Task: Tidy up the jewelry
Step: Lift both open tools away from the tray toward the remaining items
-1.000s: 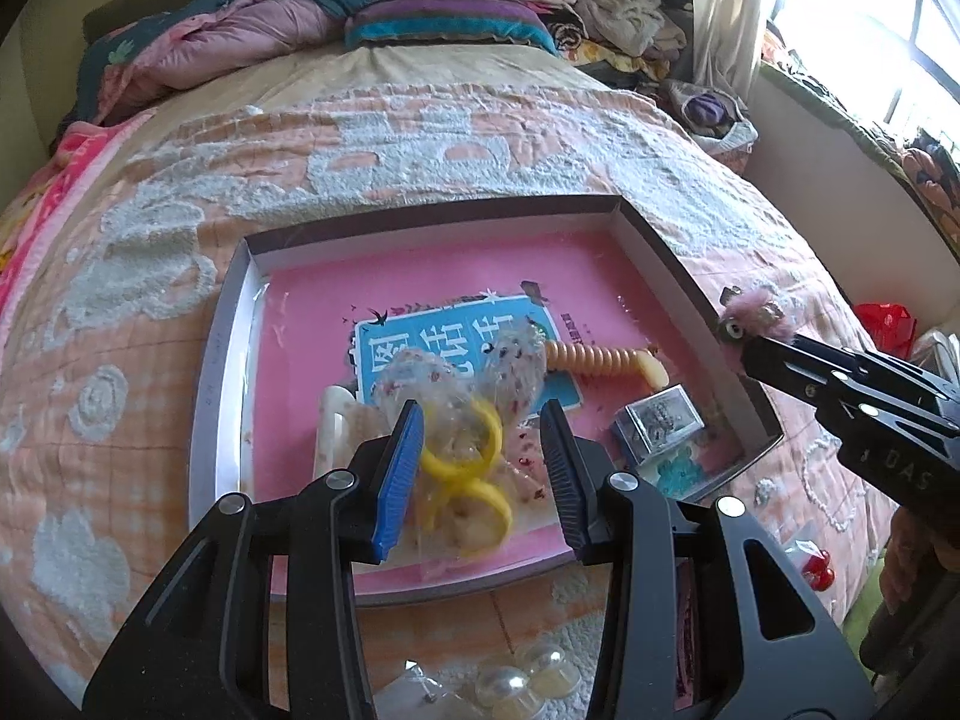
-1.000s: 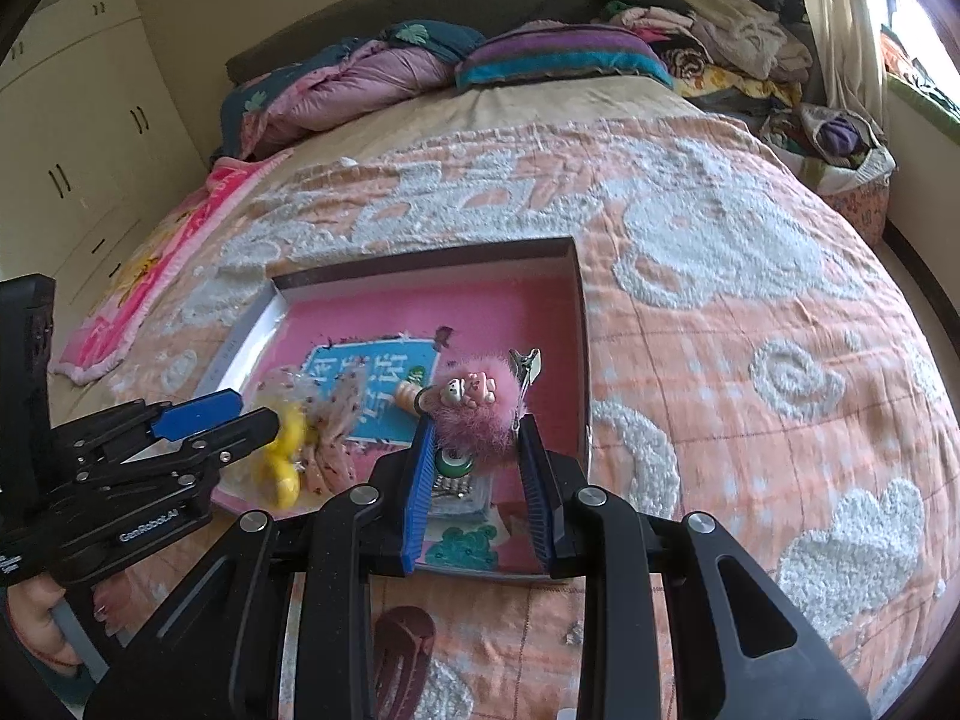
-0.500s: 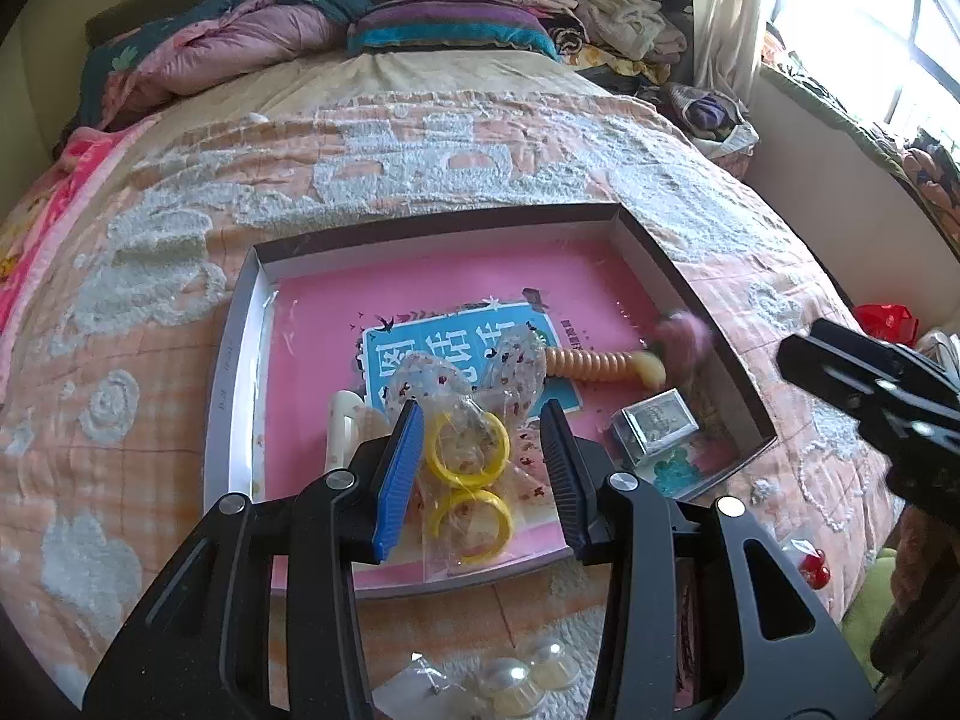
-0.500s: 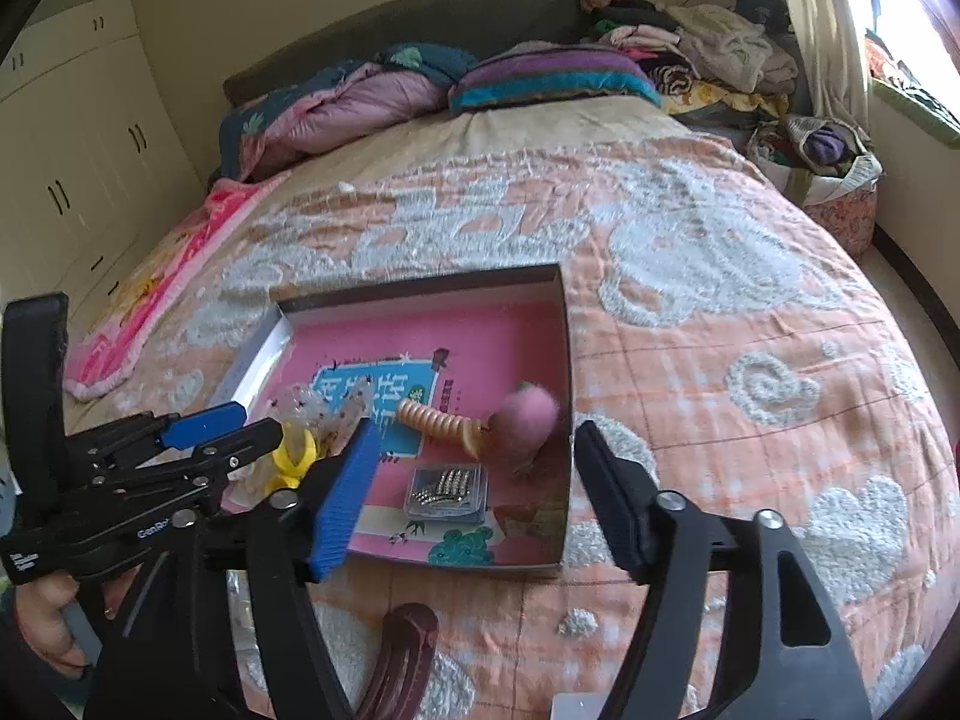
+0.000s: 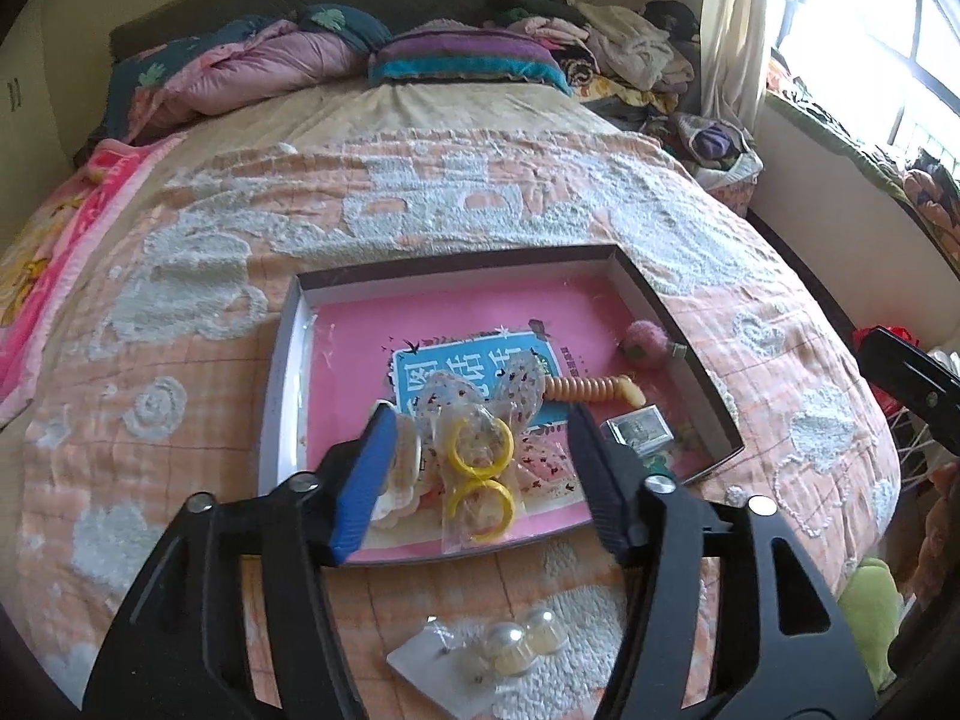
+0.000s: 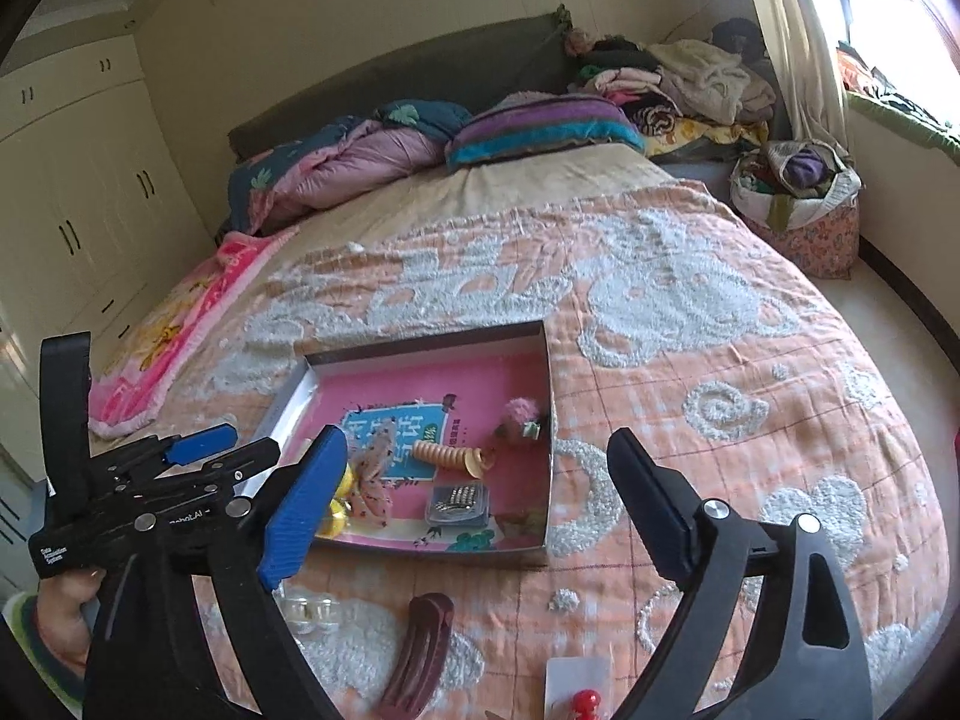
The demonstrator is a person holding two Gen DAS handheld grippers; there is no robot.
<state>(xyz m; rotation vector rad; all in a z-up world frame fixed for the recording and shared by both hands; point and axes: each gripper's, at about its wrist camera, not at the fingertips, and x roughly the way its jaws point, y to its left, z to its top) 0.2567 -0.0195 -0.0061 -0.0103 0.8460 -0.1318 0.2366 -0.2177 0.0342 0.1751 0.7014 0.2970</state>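
Observation:
A shallow box [image 5: 287,360] with a pink floor lies on the bed. In it lie a clear packet of yellow rings [image 5: 480,462], a pink fluffy pom clip [image 5: 645,341] by the right wall, a tan spiral hair tie [image 5: 591,389] and a small clear case [image 5: 639,429]. My left gripper [image 5: 483,426] hovers above the packet; its jaws are opening and the pads stand clear of it. My right gripper [image 6: 477,441] is over the box's near edge [image 6: 432,549]. Its jaws are opening wide with nothing between them, and the pom clip [image 6: 519,414] lies beyond.
On the quilt in front of the box lie pearl earrings on a card [image 5: 510,651], a dark red hair clip [image 6: 420,654] and a card with a red bead [image 6: 579,702]. Pillows and piled clothes [image 6: 678,81] sit at the bed's head. A hand [image 6: 66,606] holds the left gripper [image 6: 198,450].
The right gripper let go of the pink pom clip, which now lies in the box, then opened wide and pulled back upward. The left gripper released the ring packet and rose.

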